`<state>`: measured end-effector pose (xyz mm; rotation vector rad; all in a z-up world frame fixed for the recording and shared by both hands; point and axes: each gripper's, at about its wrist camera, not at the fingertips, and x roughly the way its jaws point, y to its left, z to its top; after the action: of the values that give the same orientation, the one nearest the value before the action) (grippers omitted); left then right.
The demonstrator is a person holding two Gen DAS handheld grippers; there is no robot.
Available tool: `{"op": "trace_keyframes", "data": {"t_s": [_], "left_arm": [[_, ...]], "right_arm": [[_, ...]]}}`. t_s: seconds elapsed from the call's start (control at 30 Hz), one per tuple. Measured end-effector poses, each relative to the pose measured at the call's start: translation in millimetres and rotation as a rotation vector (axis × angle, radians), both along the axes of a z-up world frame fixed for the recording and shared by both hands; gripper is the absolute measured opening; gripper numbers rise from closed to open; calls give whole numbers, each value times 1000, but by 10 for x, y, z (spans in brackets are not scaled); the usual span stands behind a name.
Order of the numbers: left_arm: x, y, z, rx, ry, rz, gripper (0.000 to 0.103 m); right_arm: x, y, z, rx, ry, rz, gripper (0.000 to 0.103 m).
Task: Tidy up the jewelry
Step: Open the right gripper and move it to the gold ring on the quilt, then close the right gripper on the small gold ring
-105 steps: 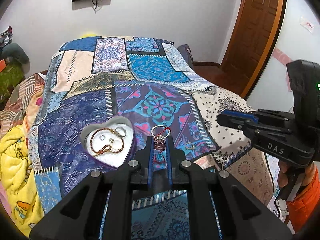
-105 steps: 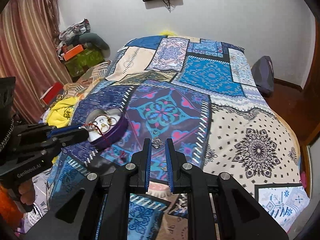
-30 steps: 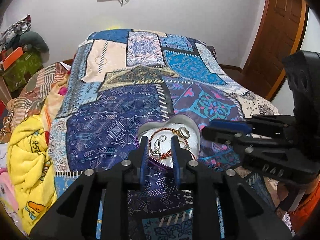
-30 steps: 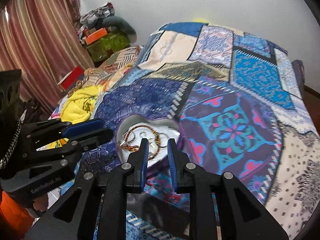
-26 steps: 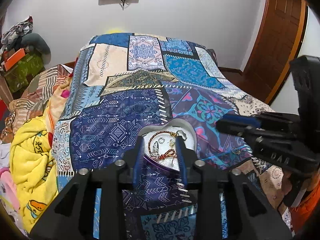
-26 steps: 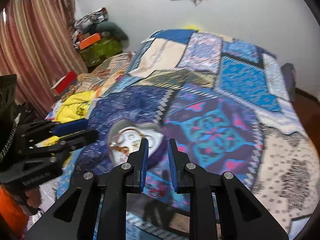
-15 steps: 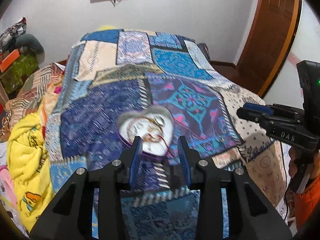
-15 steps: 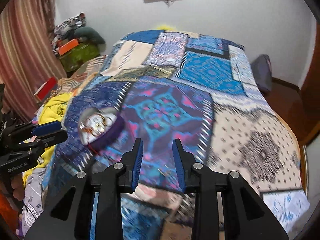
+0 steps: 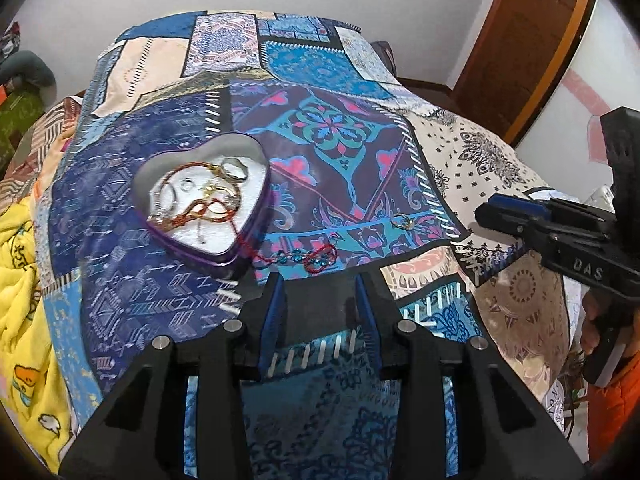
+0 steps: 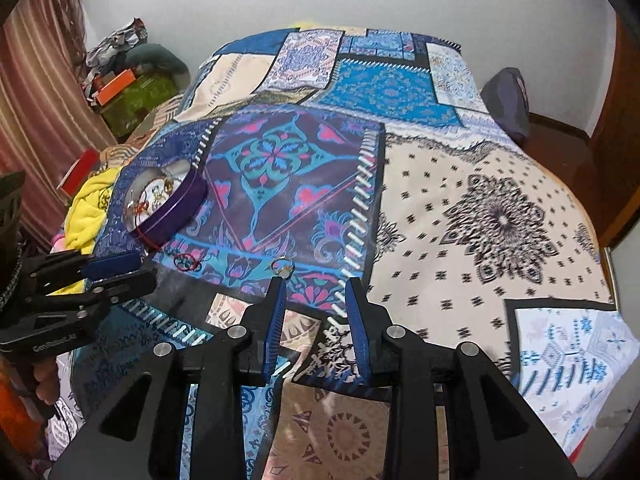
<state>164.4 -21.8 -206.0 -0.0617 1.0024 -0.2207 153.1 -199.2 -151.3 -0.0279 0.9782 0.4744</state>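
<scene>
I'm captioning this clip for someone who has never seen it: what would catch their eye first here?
Probably the heart-shaped tin, purple-walled and full of tangled bangles and rings, on the dark blue patch of the patchwork bedspread. A red cord bracelet with blue beads trails out over its rim onto the bedspread, and a small ring lies alone just ahead of the open right gripper.

We see our right gripper [image 10: 315, 280] empty, jaws apart, above the patchwork bedspread [image 10: 460, 184]; a ring [image 10: 281, 267] lies just beyond at eleven o'clock, the heart-shaped tin [image 10: 168, 204] farther at ten.
</scene>
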Motion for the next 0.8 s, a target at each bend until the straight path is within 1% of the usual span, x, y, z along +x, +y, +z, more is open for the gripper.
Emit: {"op": "trace_keyframes", "data": {"t_s": [0.2, 0.27, 0.5, 0.8], "left_arm": [[162, -20, -154, 36, 36, 20, 36], [178, -27, -174, 47, 28, 23, 36], [272, -8, -244, 40, 27, 27, 36], [326, -28, -289, 37, 6, 21, 36]], "right_arm": [[49, 157, -135, -12, 29, 51, 28], [79, 199, -169, -17, 37, 63, 28], [199, 346, -319, -18, 69, 95, 27], [240, 389, -380, -9, 56, 90, 27]]}}
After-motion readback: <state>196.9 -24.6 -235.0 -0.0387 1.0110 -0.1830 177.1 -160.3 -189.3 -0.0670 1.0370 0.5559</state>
